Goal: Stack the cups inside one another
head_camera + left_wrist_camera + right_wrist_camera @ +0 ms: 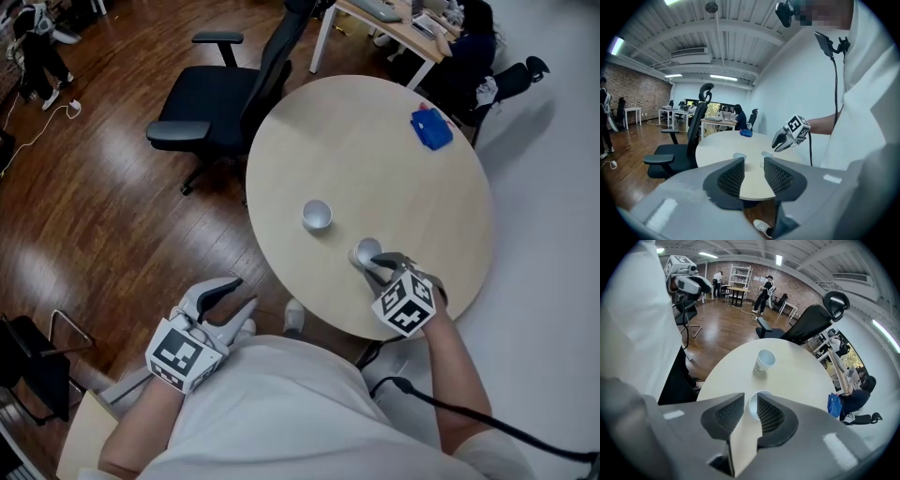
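Two white paper cups stand upright on the round pale table (412, 206). The far cup (317, 216) (765, 360) stands free near the table's middle. The near cup (367, 251) (753, 403) is at my right gripper (373, 265) (750, 411), which points steeply down. The cup's left rim shows in the gap between the jaws, and the pads do not press on it. My left gripper (242, 292) (753, 176) hangs off the table's near left edge, open with nothing between its jaws. Its view takes in both cups (739, 155) (767, 153) and the right gripper (780, 143).
A blue object (431, 128) lies at the table's far right. A black office chair (220, 112) stands at the table's far left on the wooden floor. A seated person (469, 47) is at a desk beyond the table. The table's near edge (328, 323) runs just before my body.
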### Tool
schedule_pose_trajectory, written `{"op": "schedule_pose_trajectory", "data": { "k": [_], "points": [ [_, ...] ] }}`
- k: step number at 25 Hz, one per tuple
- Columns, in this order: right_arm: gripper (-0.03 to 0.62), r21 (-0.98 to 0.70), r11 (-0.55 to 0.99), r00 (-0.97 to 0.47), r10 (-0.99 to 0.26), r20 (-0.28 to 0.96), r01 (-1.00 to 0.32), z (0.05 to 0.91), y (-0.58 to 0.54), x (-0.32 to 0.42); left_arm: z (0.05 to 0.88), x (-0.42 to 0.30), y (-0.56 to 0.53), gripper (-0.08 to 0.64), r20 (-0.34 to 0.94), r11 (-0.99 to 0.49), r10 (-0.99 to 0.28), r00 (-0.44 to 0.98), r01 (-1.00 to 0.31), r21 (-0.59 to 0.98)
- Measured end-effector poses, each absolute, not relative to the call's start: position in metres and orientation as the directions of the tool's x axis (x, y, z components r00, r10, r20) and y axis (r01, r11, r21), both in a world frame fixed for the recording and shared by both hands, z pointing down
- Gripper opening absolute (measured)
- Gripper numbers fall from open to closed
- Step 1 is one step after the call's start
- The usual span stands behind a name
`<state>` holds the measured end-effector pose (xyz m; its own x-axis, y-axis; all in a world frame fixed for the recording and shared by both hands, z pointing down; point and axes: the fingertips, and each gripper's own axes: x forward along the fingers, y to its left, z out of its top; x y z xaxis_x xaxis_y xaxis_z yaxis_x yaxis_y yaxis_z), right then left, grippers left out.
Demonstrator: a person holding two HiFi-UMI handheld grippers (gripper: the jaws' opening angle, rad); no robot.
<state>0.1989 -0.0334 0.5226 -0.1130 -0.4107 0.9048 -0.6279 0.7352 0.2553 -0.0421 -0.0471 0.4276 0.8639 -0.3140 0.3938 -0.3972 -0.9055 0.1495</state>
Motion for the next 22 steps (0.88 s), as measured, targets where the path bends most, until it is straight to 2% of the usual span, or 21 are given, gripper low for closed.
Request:
{"op": "schedule_pose_trajectory", "data": {
  "k": [6, 12, 22],
  "points": [
    [0.091, 0.250, 0.729, -0.164, -0.446, 0.880, -0.637, 0.503, -0.029, 0.178, 0.421, -0.038, -0.041, 0.141, 0.371, -0.913, -0.296, 0.880, -0.376, 0.162],
    [0.092, 0.283, 0.776, -0.195, -0.458, 0.867, -0.564, 0.501, -0.057, 0.143, 0.417, -0.042, -0.036, 0.161, 0.369, -0.911, -0.313, 0.875, -0.386, 0.143],
    [0.092, 0.280, 0.845, -0.203, -0.406, 0.891, -0.456, 0.534, -0.124, 0.114, 0.420, -0.076, -0.030, 0.166, 0.387, -0.847, -0.420, 0.821, -0.508, 0.158]
  ]
}}
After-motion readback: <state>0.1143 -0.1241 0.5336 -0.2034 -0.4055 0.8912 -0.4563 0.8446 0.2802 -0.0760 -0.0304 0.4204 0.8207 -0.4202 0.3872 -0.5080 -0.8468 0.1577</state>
